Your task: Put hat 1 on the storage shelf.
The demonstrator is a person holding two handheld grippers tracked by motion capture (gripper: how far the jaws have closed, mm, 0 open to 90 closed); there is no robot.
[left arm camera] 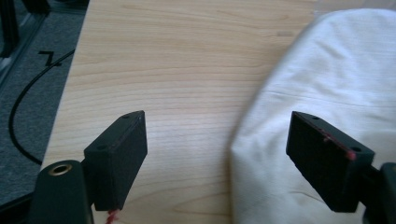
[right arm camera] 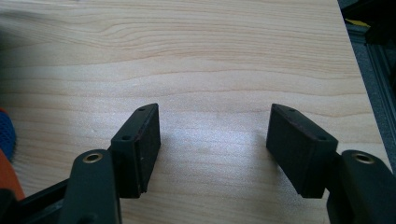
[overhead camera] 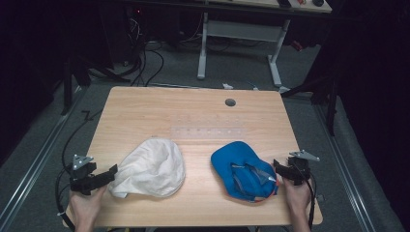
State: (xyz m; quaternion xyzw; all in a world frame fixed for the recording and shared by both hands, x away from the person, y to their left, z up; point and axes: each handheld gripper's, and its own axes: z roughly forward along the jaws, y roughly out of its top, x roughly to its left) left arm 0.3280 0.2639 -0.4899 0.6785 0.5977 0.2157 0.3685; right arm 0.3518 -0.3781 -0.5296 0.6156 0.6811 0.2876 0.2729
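From the high view, a white cap (overhead camera: 151, 167) and a blue cap (overhead camera: 243, 170) are seen lying well apart on the wooden table (overhead camera: 193, 113), with the left gripper (overhead camera: 112, 172) just beside the white one and the right gripper (overhead camera: 277, 166) at the blue one's edge. In the left gripper view, the jaws are spread wide with nothing gripped, white cloth (left arm camera: 327, 93) lying under the right jaw. In the right gripper view, wide-open jaws are held over bare wood, nothing between them.

A white cap (overhead camera: 152, 168) and a blue cap (overhead camera: 241, 169) with grey lining and an orange edge lay on the pale wood-grain worktop (overhead camera: 193, 116).
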